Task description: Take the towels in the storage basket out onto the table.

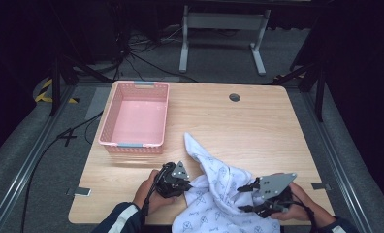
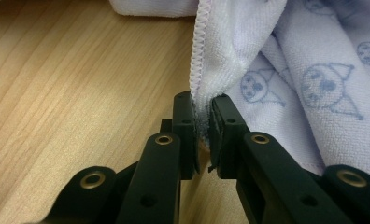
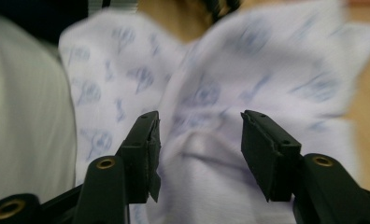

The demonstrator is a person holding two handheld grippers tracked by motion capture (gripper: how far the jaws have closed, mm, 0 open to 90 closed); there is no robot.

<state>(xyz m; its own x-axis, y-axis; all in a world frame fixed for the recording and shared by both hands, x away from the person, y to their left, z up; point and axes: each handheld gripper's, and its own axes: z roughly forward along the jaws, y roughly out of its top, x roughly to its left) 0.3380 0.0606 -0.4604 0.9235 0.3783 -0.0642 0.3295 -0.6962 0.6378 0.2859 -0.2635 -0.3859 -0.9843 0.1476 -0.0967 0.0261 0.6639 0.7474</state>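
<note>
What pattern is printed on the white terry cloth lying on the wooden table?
Small blue cartoon animal faces with pointed ears on the white terry cloth, clearest in the left gripper view.

Your work here is the white terry-cloth towel printed with small blue cat faces (image 1: 219, 187), crumpled at the near edge of the light wooden table (image 1: 258, 121). It lies in loose folds: one narrow corner stretches away from you toward the table's middle, and the bulk bunches between your hands and spills over the near edge. In the left gripper view, its stitched hem (image 2: 198, 51) rises upright from the wood, the pale cloth folded over beside it, with the cat prints plain on the nap. In the right gripper view the towel is blurred, heaped in soft ridges.
</note>
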